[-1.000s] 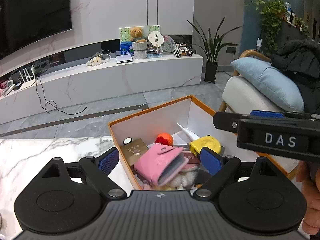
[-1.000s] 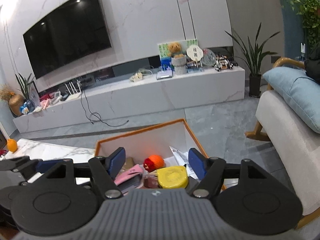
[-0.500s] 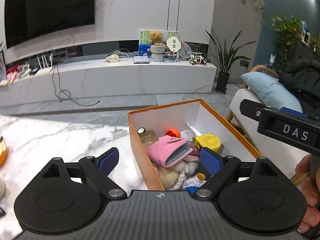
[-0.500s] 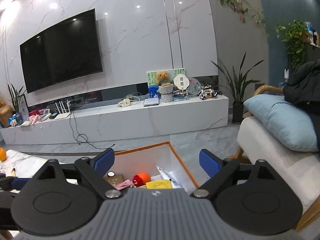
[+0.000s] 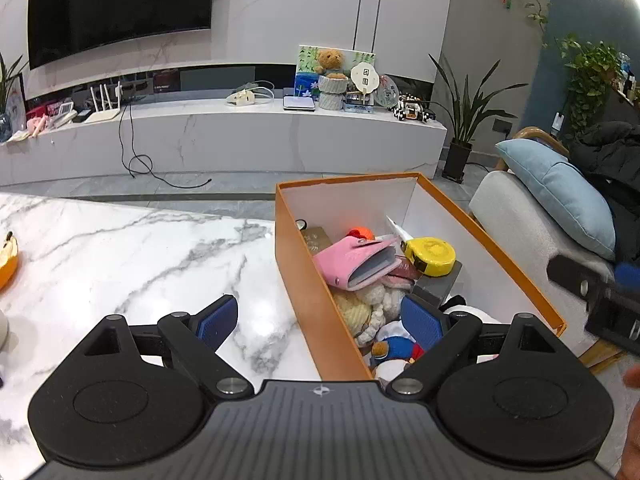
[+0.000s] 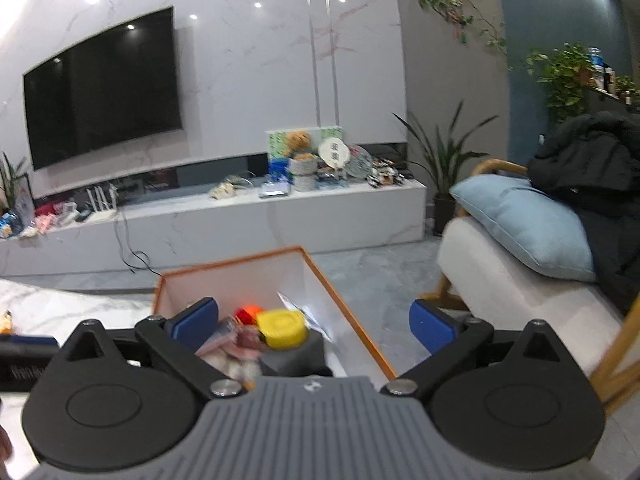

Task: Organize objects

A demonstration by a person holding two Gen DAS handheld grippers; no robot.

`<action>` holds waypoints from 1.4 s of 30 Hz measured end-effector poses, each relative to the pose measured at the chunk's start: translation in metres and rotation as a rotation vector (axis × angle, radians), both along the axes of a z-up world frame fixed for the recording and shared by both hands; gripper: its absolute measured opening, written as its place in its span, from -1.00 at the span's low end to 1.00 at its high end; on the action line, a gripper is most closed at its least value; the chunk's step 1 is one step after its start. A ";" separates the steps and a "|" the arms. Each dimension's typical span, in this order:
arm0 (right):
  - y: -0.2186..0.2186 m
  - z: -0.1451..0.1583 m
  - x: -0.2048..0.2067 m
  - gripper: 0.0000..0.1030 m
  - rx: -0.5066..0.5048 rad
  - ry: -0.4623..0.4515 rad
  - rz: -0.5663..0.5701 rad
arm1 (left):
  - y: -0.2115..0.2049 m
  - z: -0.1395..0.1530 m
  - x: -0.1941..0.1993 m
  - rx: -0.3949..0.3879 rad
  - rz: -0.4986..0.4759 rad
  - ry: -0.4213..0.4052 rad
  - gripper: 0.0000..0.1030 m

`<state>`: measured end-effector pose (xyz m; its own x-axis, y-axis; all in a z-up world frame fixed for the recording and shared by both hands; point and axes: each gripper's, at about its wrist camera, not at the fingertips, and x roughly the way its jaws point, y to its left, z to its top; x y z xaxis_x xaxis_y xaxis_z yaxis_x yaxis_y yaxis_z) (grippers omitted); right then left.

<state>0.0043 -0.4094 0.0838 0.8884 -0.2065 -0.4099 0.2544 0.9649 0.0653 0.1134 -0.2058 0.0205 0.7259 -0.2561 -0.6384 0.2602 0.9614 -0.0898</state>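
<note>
Orange box (image 5: 304,276), full of small things, sits on the marble counter (image 5: 120,248) just ahead of both claws. Left claw (image 5: 320,322) gapes empty astride its near wall; right claw (image 6: 314,322) is opening, empty, above the yellow tape measure (image 6: 282,328).

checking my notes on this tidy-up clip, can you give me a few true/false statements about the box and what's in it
1. The orange box sits on the marble table. True.
2. The yellow tape measure lies on the table outside the box. False: it is inside the box.
3. A pink wallet is in the box. True.
4. The left claw is clamped on the wallet. False: it is open and holds nothing.
5. The box is closed with a lid. False: it is open on top.
</note>
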 end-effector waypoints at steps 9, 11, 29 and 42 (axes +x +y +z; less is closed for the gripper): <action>0.005 -0.020 0.003 0.97 -0.045 0.116 -0.015 | 0.001 -0.014 -0.002 0.007 -0.009 0.013 1.00; 0.008 -0.022 0.004 0.97 -0.043 0.130 -0.012 | 0.002 -0.017 -0.002 0.009 -0.009 0.020 1.00; 0.018 -0.026 0.010 0.97 -0.044 0.164 0.012 | -0.001 -0.021 -0.005 0.001 -0.031 0.036 1.00; 0.019 -0.026 0.010 0.98 -0.042 0.161 0.015 | -0.004 -0.018 -0.005 0.006 -0.041 0.033 1.00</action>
